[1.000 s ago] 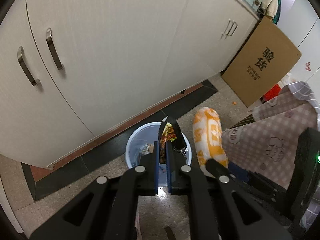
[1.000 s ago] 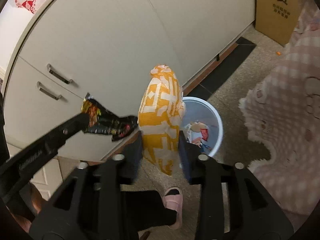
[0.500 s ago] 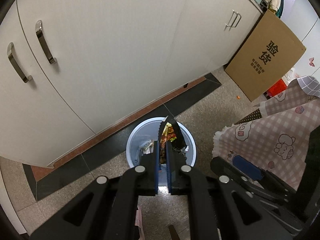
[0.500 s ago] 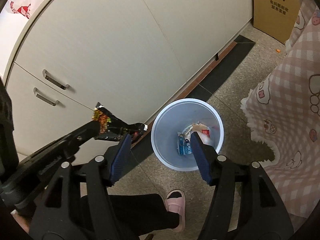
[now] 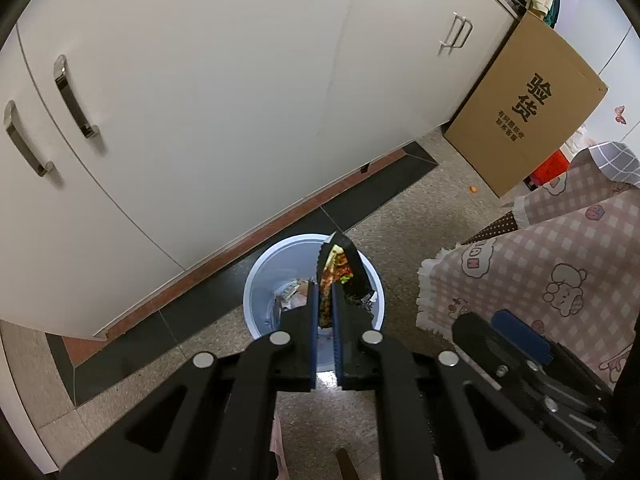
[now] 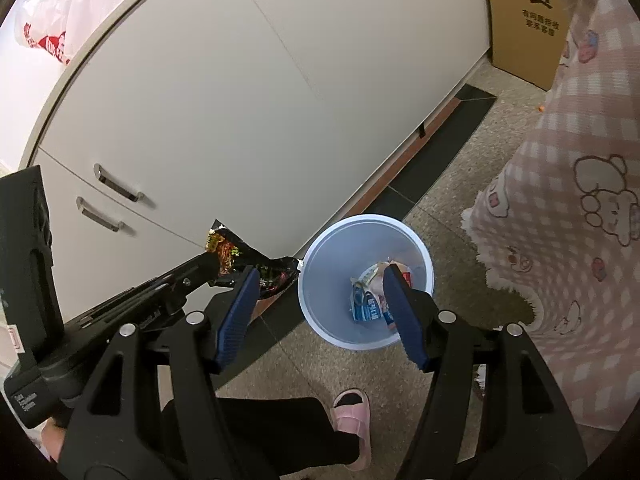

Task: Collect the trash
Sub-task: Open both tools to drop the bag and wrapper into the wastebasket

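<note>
My left gripper, jaws clamped on the snack wrapper, hangs above the bin; my right gripper gapes empty.

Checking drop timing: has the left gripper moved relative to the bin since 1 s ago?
No. The left gripper stays shut on the wrapper over the bin, same place.

The wrapper's lower end is hidden between the left tongs; the bin's litter is unreadable.
</note>
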{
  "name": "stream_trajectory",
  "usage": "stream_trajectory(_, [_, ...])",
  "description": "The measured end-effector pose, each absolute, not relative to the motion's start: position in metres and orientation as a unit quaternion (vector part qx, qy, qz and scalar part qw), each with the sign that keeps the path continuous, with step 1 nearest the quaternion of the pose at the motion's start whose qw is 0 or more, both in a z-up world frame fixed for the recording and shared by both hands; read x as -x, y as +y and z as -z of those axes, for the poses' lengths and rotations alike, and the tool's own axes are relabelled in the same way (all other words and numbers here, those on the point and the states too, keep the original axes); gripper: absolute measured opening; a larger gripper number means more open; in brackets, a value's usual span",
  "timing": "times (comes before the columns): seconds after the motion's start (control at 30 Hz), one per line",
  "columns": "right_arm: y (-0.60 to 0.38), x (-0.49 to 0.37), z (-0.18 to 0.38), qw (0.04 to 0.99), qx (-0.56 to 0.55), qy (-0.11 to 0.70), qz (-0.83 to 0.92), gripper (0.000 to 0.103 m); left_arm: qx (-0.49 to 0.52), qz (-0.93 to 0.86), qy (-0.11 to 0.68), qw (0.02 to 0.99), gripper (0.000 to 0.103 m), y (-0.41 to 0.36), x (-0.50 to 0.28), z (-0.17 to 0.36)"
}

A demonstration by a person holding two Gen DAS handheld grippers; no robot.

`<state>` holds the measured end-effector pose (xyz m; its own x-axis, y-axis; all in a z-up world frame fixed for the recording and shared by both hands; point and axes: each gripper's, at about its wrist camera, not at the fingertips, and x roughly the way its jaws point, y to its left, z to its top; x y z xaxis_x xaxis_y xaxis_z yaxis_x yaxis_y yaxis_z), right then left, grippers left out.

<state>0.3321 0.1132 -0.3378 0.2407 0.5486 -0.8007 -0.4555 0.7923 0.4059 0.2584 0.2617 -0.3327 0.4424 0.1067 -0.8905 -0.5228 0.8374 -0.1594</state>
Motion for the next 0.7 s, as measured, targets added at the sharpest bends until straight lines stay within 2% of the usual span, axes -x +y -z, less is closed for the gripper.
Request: stream_trajectory(0.7, [0.090,-0.337,0.323,0.809,-0.072,0.504,-0.294,0.064,0.196,-0.178,0.469,0.843,0.006,0.249,-0.291,0.304])
